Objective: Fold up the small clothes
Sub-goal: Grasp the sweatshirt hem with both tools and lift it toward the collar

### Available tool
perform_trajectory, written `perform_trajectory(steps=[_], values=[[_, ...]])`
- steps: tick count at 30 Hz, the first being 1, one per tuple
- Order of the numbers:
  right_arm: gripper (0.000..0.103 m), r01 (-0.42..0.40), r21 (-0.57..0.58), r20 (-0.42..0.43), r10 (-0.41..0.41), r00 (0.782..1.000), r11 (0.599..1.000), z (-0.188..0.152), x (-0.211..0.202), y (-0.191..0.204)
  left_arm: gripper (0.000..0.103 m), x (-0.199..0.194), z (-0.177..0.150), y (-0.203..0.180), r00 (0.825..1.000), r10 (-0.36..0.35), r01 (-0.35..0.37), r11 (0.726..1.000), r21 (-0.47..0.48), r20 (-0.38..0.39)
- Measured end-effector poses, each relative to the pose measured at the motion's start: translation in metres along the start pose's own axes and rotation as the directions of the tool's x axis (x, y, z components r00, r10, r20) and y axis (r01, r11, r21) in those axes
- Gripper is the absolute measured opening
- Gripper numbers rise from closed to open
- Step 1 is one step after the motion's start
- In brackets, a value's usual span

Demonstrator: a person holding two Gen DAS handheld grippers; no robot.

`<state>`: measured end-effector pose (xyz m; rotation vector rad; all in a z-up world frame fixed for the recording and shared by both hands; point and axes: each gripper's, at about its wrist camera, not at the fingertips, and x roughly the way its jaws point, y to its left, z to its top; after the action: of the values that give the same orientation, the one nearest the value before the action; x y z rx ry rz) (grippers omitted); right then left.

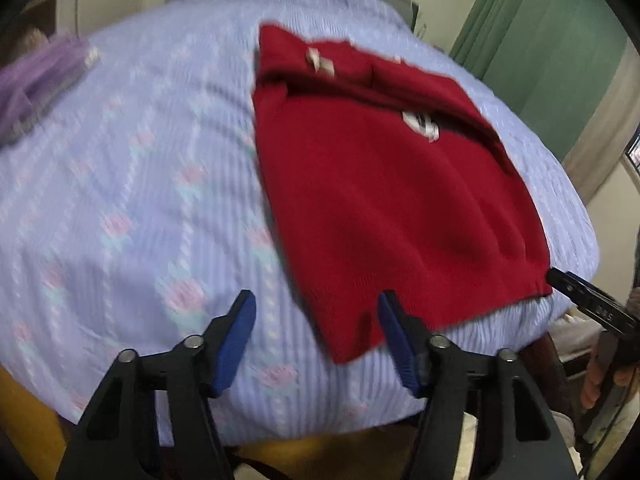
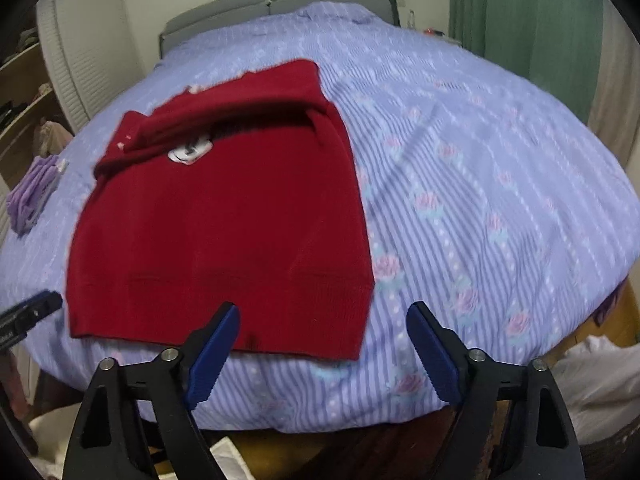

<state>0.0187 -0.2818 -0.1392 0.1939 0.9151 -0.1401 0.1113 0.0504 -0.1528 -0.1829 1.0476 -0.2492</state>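
Red sweater (image 1: 384, 208) lies flat on the bed (image 1: 132, 184), sleeves folded across its chest, hem at the near edge, and a lilac pile (image 2: 34, 194) sits well off to the left with nothing lying between the tongs and the cloth. Left tongs (image 1: 316, 320) tilt down over the hem's left corner, jaws apart and empty, one blue pad over the knit. Right tongs (image 2: 324, 328) tilt down at the hem's right corner, spread wide, gripping nothing.
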Motion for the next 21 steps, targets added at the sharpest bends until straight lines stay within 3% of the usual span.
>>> perform_trajectory(steps=[4,14,16,17,18,21], values=[[0.077,-0.021,0.058,-0.045,0.023,0.999,0.998,-0.004,0.012,-0.009,0.06,0.017,-0.007,0.0,0.999,-0.008,0.006,0.999,-0.036,-0.051],[0.066,-0.066,0.137,-0.118,0.082,0.99,0.988,-0.007,0.043,-0.015,0.059,0.037,-0.005,-0.016,0.997,0.038,-0.039,0.999,-0.019,-0.061],[0.056,-0.087,0.141,-0.121,0.104,0.987,0.986,-0.007,0.043,-0.014,0.046,0.036,-0.003,-0.019,0.998,0.019,-0.021,1.0,-0.02,-0.064],[0.05,-0.095,0.14,-0.123,0.113,0.986,0.985,-0.006,0.043,-0.012,0.028,0.036,-0.002,-0.021,0.997,-0.012,0.01,1.0,-0.023,-0.07],[0.048,-0.103,0.138,-0.129,0.121,0.984,0.985,-0.005,0.043,-0.01,0.018,0.035,-0.001,-0.023,0.995,-0.063,0.06,0.998,-0.034,-0.08],[0.03,-0.133,0.129,-0.14,0.15,0.979,0.983,-0.002,0.042,-0.004,0.013,0.034,0.002,-0.027,0.993,-0.084,0.081,0.996,-0.032,-0.082]])
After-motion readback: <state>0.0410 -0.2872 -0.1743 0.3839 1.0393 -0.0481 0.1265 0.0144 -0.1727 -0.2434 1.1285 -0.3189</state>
